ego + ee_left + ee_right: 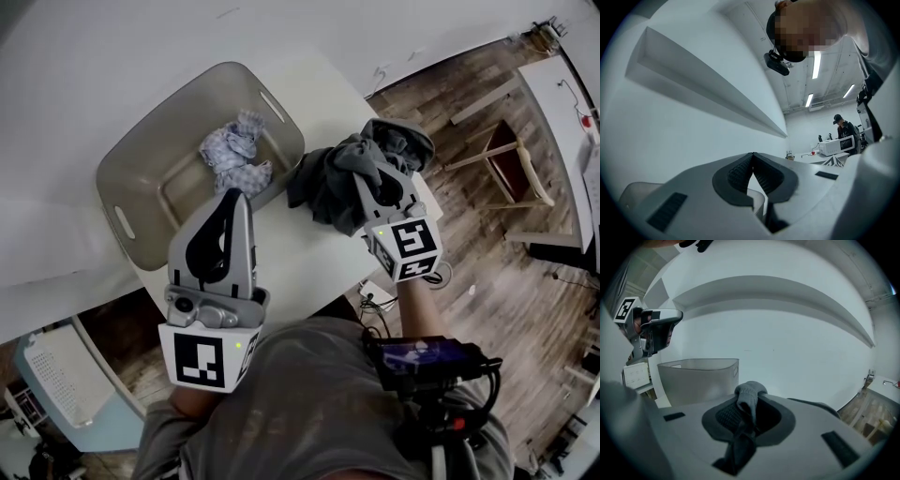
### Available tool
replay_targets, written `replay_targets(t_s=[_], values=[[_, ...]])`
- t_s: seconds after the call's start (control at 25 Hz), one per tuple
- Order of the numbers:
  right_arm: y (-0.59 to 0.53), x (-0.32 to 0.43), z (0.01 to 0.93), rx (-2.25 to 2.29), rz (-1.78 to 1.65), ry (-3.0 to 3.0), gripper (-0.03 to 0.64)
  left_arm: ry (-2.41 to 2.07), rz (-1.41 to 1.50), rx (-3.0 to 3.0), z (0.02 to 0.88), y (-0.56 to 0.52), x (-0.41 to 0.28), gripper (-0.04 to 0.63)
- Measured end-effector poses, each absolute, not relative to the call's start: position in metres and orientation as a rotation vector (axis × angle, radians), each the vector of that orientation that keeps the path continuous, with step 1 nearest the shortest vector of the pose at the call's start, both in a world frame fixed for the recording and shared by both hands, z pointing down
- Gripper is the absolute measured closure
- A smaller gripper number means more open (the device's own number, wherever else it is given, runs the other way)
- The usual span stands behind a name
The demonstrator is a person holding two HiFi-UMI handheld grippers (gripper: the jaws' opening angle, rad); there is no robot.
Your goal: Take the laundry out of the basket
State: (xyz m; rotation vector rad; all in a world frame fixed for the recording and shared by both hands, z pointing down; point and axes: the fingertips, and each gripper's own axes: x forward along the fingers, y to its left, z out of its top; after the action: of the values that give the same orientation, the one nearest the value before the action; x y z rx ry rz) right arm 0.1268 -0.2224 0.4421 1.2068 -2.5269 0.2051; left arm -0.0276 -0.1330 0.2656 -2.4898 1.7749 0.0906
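A beige laundry basket (131,150) stands on the white table (309,258) and holds a crumpled checked cloth (234,155). My right gripper (363,173) is shut on a dark grey garment (328,183), which hangs in a bunch over the table just right of the basket. In the right gripper view a fold of that garment (749,397) is pinched between the pads, with the basket (698,378) behind it on the left. My left gripper (234,195) is shut with nothing in it and sits at the basket's near wall. Its pads (740,171) meet tip to tip.
A wooden chair (511,164) stands on the plank floor right of the table, beside another white table (562,103). A white perforated crate (52,375) sits low at the left. Far back in the left gripper view, a person (843,126) stands behind a white microwave (836,146).
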Motion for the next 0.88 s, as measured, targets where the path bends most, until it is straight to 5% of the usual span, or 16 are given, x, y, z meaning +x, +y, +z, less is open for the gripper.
replay_targets(t_s=[0.36,0.88], values=[[-0.23,0.124,0.451,1.179,0.21,-2.487,0.455,1.783,0.087,-2.494,0.269,-0.138,-0.031,0.588],[-0.219,0.116,0.431,1.137,0.18,-2.421,0.394,1.782,0.146,-2.467,0.259,-0.132,-0.036,0.588]])
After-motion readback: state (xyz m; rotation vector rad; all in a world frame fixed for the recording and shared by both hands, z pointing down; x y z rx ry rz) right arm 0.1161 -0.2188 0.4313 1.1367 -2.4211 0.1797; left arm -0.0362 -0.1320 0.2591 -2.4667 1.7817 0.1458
